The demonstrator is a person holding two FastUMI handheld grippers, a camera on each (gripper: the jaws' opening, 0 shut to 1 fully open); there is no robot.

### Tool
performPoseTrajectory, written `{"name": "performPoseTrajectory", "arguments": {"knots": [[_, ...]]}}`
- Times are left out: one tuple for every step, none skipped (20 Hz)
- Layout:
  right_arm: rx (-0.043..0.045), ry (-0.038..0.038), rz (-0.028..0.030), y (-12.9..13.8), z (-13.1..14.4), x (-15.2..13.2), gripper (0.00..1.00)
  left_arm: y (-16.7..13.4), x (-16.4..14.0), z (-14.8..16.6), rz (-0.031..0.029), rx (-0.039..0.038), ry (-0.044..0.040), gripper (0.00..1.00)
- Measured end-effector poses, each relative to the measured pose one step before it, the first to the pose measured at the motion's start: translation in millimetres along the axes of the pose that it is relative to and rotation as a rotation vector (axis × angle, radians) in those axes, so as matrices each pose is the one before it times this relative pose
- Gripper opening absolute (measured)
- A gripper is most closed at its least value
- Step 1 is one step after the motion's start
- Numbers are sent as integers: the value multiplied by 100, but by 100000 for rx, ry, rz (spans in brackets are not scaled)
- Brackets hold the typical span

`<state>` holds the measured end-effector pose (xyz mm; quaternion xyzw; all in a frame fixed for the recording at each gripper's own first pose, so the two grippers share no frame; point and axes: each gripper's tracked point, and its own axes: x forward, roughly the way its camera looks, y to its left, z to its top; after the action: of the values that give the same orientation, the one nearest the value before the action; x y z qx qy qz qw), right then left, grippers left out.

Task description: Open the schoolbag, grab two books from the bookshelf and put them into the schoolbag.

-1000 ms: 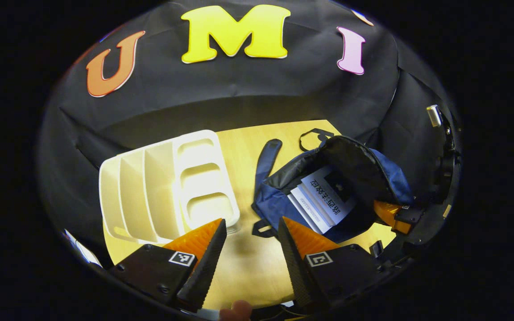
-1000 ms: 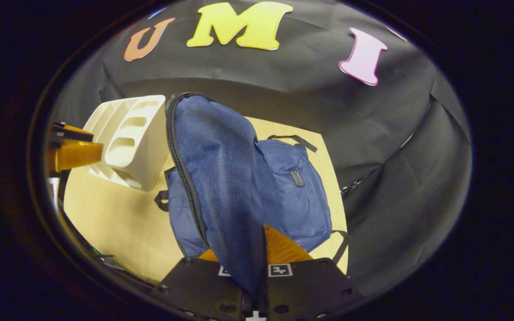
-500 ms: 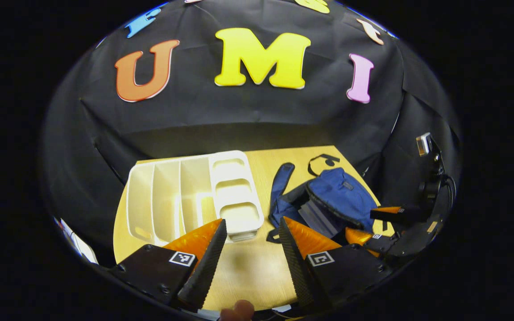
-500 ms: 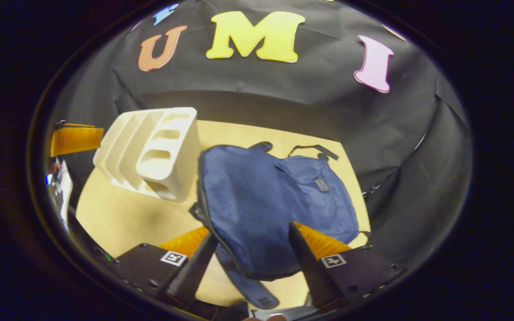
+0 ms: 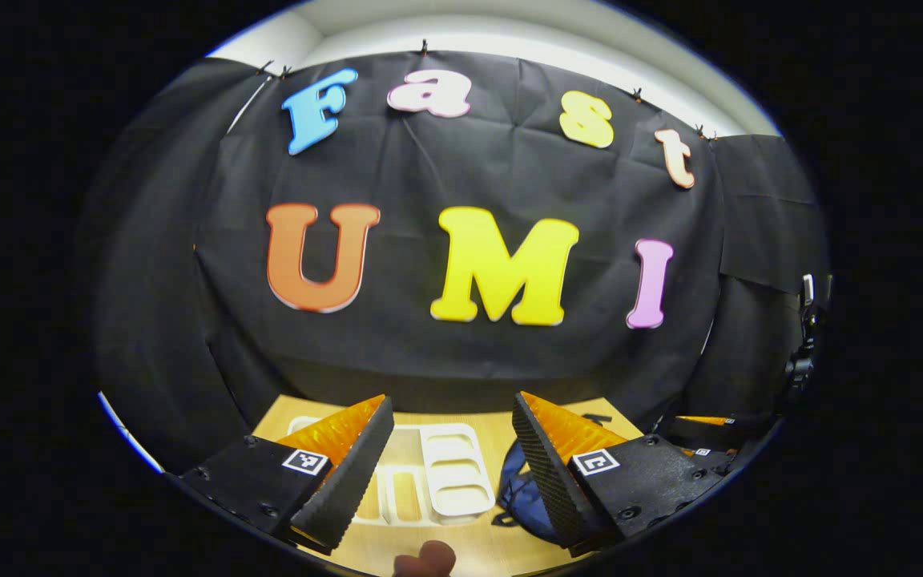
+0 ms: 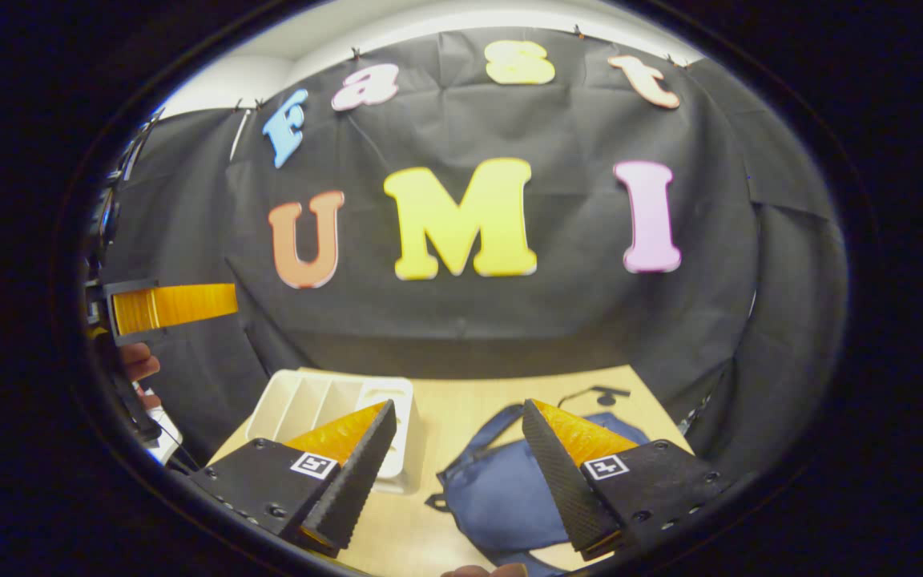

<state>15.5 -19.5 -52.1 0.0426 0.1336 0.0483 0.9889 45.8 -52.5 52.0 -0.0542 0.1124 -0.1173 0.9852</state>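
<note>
Both tongs, left (image 5: 452, 425) and right (image 6: 458, 429), gape wide and empty above the bench (image 6: 461, 401), schoolbag (image 6: 501, 489) lying beside the bookshelf (image 6: 325, 401)

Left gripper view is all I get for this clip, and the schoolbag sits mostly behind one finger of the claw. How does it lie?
Observer: In the right gripper view the schoolbag lies flat on the table, blue fabric covering its top.
Reviewer: Is the right claw holding anything?
Observer: No. The right claw is open, with nothing between its fingers.
Reviewer: Where is my claw from that side?
Observer: The left claw is at that view's left edge. One of its fingers juts level, higher in the picture than the bookshelf, with a hand just beneath.
</note>
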Motion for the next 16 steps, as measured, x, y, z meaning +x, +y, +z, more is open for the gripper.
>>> {"name": "performPoseTrajectory", "arguments": {"knots": [[-5,-4457,227,105,1691,-384,94,-17,-404,1588,1316,-252,-3306,96],[475,-4234,52,48,1835,-252,94,-66,-18,1524,450,-752,-3195,87],[264,-3953,-321,-124,1640,-205,94,-59,4,1854,12,-1202,-3678,89],[362,-4396,-425,-92,1688,-185,95,-175,30,1505,-70,-750,-3951,89],[276,-4632,-732,-118,1594,21,95,-66,-141,1466,544,-246,-4002,98],[38,-4040,-875,-176,1559,2,97,-137,209,1719,495,123,-3485,97],[-180,-3032,-194,-81,1061,-95,96,-213,281,1641,292,450,-2717,97],[-211,-2573,238,-1,940,-250,95,-235,-217,969,901,616,-2053,97],[-151,-2351,397,16,763,-236,94,-303,-290,666,316,232,-1607,97],[112,-1378,505,31,500,-218,95,-344,-94,571,-324,-200,-1433,97],[551,-433,887,201,98,-165,96,-573,-220,331,-716,-102,-928,97],[881,465,715,3,45,-36,96,-140,-151,444,-127,-26,-410,97],[904,910,604,-263,-126,530,96,-283,-13,152,-391,224,9,97],[854,1065,274,-201,-229,287,96,-281,-15,-95,-348,-9,511,97],[1022,877,255,-278,-159,392,96,-392,-160,-153,-375,-255,272,97],[1072,1046,-33,-234,-224,301,96,-267,-39,-20,-347,-453,339,97]]}}
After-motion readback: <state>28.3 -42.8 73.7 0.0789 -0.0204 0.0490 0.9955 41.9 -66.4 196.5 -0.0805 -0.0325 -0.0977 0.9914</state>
